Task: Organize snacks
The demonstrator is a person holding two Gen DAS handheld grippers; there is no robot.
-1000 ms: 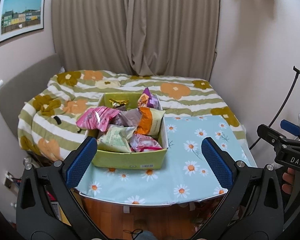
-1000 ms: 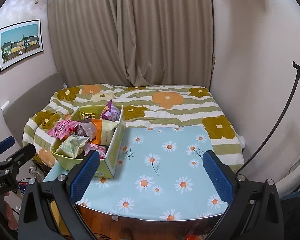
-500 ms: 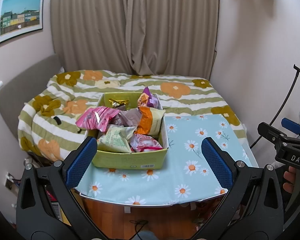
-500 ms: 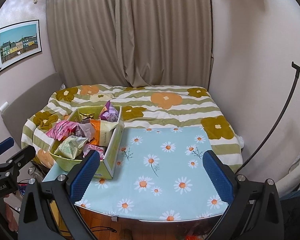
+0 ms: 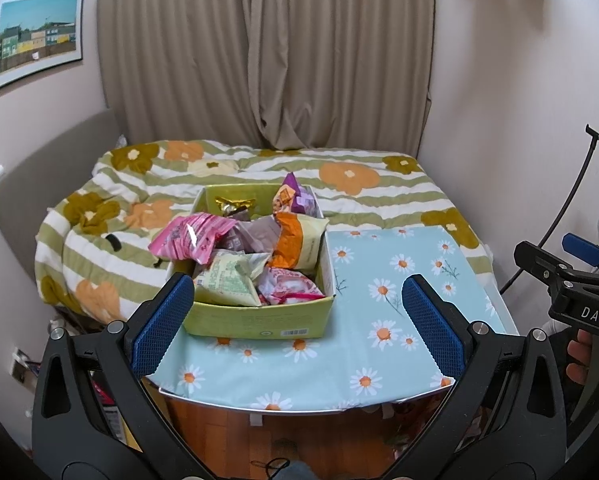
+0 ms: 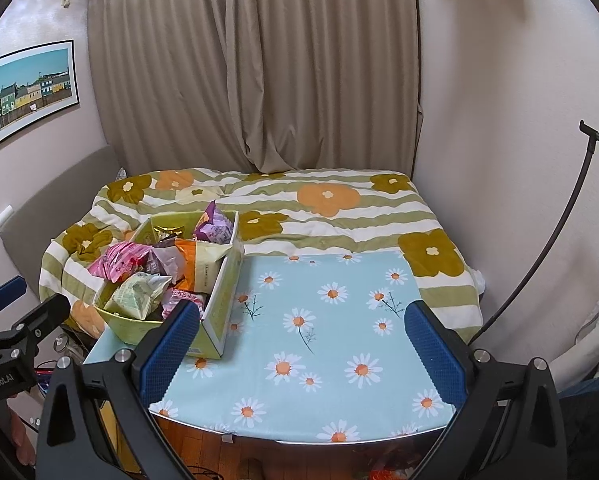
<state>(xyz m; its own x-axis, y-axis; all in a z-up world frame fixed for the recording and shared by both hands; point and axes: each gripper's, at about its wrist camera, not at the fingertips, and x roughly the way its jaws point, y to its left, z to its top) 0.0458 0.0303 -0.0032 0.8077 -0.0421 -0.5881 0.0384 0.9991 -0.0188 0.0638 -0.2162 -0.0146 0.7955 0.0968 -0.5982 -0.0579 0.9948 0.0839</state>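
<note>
A yellow-green cardboard box (image 5: 259, 322) (image 6: 219, 312) stands on the left part of a small table with a blue daisy cloth (image 5: 379, 320) (image 6: 331, 320). Several snack packets fill it: a pink one (image 5: 191, 236), a pale green one (image 5: 231, 280), an orange-and-cream one (image 5: 299, 240), a purple one (image 5: 293, 196) and a gold one (image 5: 235, 204). My left gripper (image 5: 297, 320) hangs open in front of the table, short of the box. My right gripper (image 6: 299, 344) is open too, held over the table's near edge, to the right of the box. Neither holds anything.
A bed with a striped flower quilt (image 5: 351, 180) (image 6: 327, 200) lies behind the table. Curtains (image 5: 267, 52) hang at the back, and a framed picture (image 5: 35, 36) is on the left wall. A black curved rod (image 6: 559, 240) stands at the right. Wooden floor (image 5: 319, 436) shows below.
Both views have drawn back and risen very slightly; the table and box sit a touch further off. The grippers stay open, and the snacks have not moved.
</note>
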